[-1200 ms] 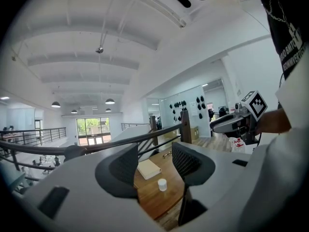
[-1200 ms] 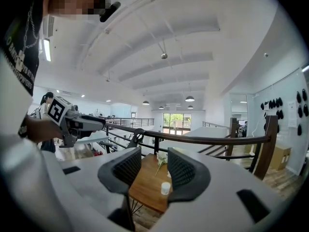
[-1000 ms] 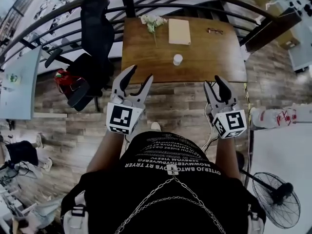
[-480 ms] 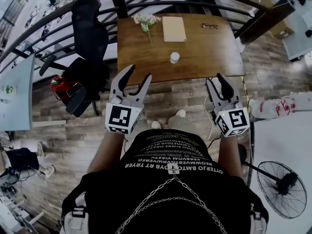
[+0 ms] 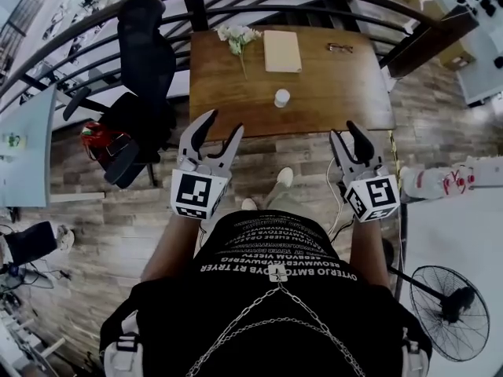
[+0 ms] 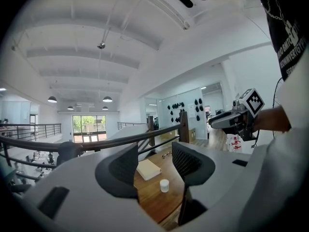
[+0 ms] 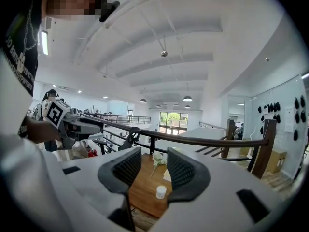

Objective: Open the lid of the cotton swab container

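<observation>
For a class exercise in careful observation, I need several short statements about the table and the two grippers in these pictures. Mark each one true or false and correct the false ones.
1. The small white container stands on the wooden table. True.
2. The left gripper is shut on the container. False: its jaws stand apart with nothing held, and the container stands farther off on the table.
3. A beige book lies beside the white flowers. True.
4. The right gripper holds the glasses. False: its jaws are open and empty, and the glasses lie near the table's far edge.
</observation>
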A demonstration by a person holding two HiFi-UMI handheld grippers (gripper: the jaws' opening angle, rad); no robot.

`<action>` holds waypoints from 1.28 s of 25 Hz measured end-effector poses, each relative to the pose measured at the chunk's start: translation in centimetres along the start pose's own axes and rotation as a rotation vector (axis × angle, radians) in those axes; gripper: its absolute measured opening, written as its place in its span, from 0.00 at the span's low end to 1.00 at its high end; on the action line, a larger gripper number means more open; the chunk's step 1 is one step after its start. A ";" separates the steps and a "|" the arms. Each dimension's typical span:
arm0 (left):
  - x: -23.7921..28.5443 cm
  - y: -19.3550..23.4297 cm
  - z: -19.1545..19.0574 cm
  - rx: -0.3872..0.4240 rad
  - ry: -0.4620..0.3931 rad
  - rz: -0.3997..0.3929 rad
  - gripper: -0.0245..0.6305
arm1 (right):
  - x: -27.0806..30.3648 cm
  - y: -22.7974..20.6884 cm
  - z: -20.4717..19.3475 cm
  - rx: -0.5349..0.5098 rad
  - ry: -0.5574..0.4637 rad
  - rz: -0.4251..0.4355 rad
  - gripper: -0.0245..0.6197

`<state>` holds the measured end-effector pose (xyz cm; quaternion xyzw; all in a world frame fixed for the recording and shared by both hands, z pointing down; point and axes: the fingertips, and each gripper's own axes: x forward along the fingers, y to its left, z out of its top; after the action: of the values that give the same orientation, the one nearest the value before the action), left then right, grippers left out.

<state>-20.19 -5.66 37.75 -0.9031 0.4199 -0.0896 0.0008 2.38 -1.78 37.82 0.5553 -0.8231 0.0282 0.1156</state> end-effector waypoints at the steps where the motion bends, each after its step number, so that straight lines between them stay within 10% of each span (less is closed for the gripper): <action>1: 0.3 0.0 0.1 0.001 -0.001 -0.001 0.38 | 0.2 -0.2 0.0 0.001 0.000 0.004 0.29; 32: 14.8 -0.8 -1.1 -0.023 0.083 -0.051 0.38 | 10.2 -10.1 -2.7 0.064 0.051 0.090 0.29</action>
<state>-10.40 -16.32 41.26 -0.9089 0.3976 -0.1222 -0.0291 8.42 -14.43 41.84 0.5203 -0.8426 0.0740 0.1174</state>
